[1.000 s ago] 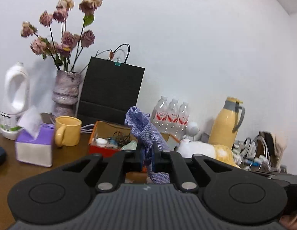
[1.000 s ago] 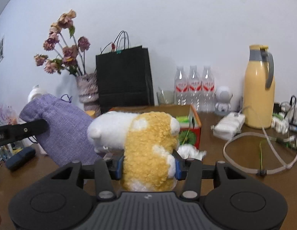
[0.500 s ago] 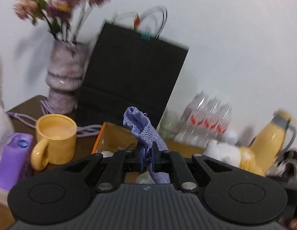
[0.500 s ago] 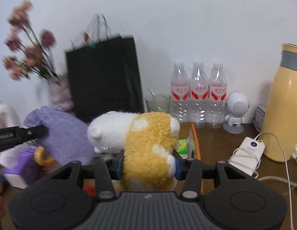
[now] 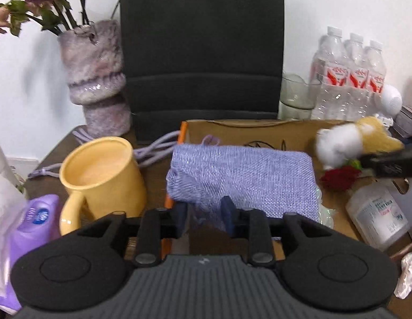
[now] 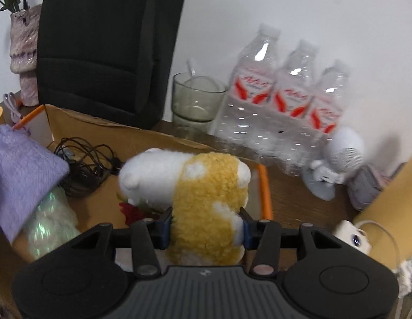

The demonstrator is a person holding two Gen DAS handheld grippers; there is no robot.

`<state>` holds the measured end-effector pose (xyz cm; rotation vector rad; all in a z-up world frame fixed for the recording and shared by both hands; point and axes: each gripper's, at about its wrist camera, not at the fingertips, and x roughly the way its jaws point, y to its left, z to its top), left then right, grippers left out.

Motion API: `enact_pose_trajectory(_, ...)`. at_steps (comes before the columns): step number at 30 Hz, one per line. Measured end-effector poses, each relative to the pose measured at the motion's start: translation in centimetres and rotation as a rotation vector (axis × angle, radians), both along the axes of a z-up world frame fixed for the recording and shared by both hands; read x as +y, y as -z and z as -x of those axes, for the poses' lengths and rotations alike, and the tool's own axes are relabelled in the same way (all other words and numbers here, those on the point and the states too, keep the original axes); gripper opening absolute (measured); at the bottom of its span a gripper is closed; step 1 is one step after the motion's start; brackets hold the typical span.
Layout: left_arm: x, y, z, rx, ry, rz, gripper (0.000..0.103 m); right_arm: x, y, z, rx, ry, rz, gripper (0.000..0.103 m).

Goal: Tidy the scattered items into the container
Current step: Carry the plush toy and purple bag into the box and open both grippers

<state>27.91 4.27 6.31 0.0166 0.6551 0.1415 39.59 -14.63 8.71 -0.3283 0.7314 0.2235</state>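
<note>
Two soft, light loads: right gripper (image 6: 204,227) pinches the plush toy (image 6: 206,186) mid-body; left gripper (image 5: 204,216), jaws opening, releases the limp purple pouch (image 5: 243,178) over the cardboard box (image 5: 248,130).

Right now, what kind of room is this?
Probably a home or office desk against a wall: a vase of dried flowers, a yellow mug, bottled water and a cardboard box being filled.
</note>
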Motion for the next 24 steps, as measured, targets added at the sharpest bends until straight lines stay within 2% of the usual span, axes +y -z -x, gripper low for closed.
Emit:
enact_pose_trajectory(6, 0.0, -0.1, -0.2, 0.004, 0.035, 0.006, 0.049, 1.4, 1.5, -3.1, 0.085, -0.006, 0.0, 0.049)
enact_pose_trajectory(10, -0.2, -0.3, -0.3, 0.004, 0.046, 0.018, 0.056, 0.6, 1.4, -4.3, 0.16, 0.011, -0.043, 0.049)
enact_pose_trajectory(13, -0.4, -0.4, -0.1, 0.0, 0.049, 0.014, 0.06, 0.2, 1.3, -4.8, 0.238, 0.006, -0.033, 0.048)
enact_pose_trajectory(16, -0.6, -0.5, 0.2, -0.001, 0.056, 0.011, 0.061, 0.1, 0.9, -4.7, 0.261, 0.007, -0.001, 0.049)
enact_pose_trajectory(17, -0.6, -0.5, 0.2, -0.001, 0.055, 0.01, 0.061, 0.0, 0.8, -4.7, 0.278, 0.016, -0.004, 0.054)
enact_pose_trajectory(18, -0.6, -0.6, 0.2, 0.0, 0.054, 0.01, 0.061, -0.2, 0.7, -4.7, 0.302, 0.025, -0.021, 0.065)
enact_pose_trajectory(20, -0.5, -0.9, 0.2, -0.002, 0.049, 0.016, 0.061, -0.7, 0.2, -4.5, 0.315, 0.042, -0.085, 0.078)
enact_pose_trajectory(23, -0.3, -1.7, 0.3, -0.008, 0.037, 0.024, 0.066, -2.0, -1.1, -4.2, 0.309, 0.074, -0.204, 0.08)
enact_pose_trajectory(24, -0.3, -2.0, 0.3, 0.0, 0.032, 0.022, 0.073, -2.5, -1.5, -4.1, 0.319, 0.089, -0.25, 0.081)
